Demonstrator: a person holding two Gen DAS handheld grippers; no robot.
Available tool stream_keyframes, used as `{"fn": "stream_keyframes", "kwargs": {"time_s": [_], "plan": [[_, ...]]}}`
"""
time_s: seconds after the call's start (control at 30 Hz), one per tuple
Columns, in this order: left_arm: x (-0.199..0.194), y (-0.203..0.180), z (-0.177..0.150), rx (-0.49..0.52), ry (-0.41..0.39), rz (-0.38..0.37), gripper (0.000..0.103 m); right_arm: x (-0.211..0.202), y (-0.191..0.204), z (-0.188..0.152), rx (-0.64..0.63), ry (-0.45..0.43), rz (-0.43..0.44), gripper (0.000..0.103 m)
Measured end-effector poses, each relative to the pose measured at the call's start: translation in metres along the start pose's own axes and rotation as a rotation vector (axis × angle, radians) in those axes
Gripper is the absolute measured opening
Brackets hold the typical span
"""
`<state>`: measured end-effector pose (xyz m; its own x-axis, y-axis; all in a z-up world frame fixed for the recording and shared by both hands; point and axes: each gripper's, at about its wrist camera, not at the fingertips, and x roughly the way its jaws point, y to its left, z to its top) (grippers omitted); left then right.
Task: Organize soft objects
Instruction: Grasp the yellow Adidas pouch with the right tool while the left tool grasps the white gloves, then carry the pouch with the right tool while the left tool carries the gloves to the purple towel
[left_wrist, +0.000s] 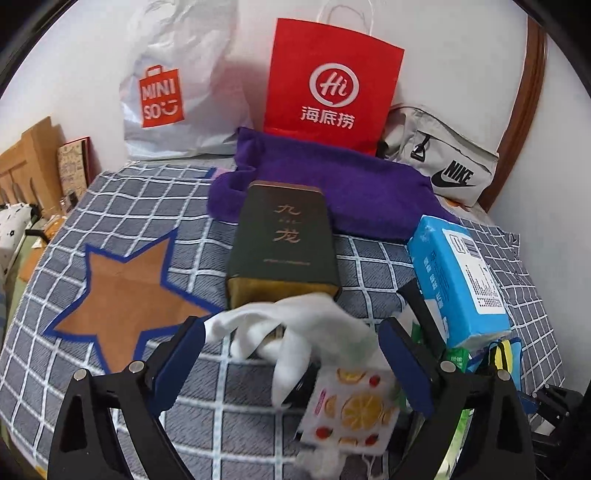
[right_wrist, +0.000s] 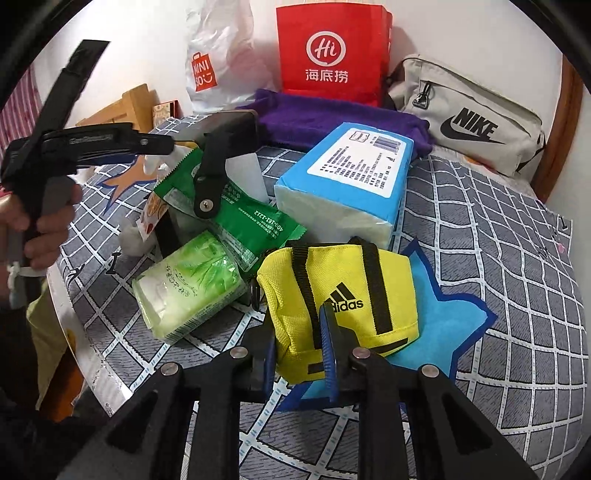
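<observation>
Right claw (right_wrist: 301, 354) pinches yellow pouch (right_wrist: 340, 299) | left claw (left_wrist: 291, 354) spread around white cloth (left_wrist: 295, 325) | checked bedspread (left_wrist: 369, 266)

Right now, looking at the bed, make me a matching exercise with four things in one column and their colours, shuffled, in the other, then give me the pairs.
Things:
1. Adidas pouch
2. towel
3. Nike bag
4. paper bag

Colours:
A. purple
B. red
C. grey
D. yellow

Pairs: 1-D, 2-A, 3-C, 4-B
</observation>
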<state>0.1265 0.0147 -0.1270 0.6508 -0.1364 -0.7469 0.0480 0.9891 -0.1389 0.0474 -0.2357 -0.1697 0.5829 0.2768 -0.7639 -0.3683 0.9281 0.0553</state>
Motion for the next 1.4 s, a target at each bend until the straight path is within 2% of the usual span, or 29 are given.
{"fn": "stream_keyframes", "kwargs": {"time_s": [0.07,0.13,0.23,0.37,0.47,0.8,1.07,1.4], "plan": [[0.010,-0.002,0.000,0.011,0.029,0.001,0.073,0.001,0.001,-0.002,-0.002,0.010,0.002,0.021],[0.017,0.000,-0.001,0.006,0.053,-0.005,0.063,0.004,0.001,0.000,-0.006,0.015,-0.004,0.021],[0.022,0.006,-0.003,-0.002,0.069,-0.056,0.033,0.009,0.000,0.003,-0.003,0.022,-0.001,0.021],[0.013,0.016,-0.004,-0.035,0.060,-0.101,0.013,0.011,0.001,0.008,-0.008,0.014,0.008,0.021],[-0.002,0.024,-0.002,-0.071,0.023,-0.138,0.012,0.007,0.003,0.010,-0.011,-0.007,0.028,0.020],[-0.046,0.037,0.013,-0.104,-0.076,-0.140,0.011,-0.020,0.005,0.022,0.019,-0.055,0.056,0.019],[-0.077,0.042,0.019,-0.116,-0.123,-0.138,0.011,-0.048,0.006,0.037,0.048,-0.108,0.119,0.019],[-0.097,0.045,0.035,-0.124,-0.161,-0.110,0.011,-0.065,0.003,0.062,0.040,-0.147,0.096,0.019]]}}
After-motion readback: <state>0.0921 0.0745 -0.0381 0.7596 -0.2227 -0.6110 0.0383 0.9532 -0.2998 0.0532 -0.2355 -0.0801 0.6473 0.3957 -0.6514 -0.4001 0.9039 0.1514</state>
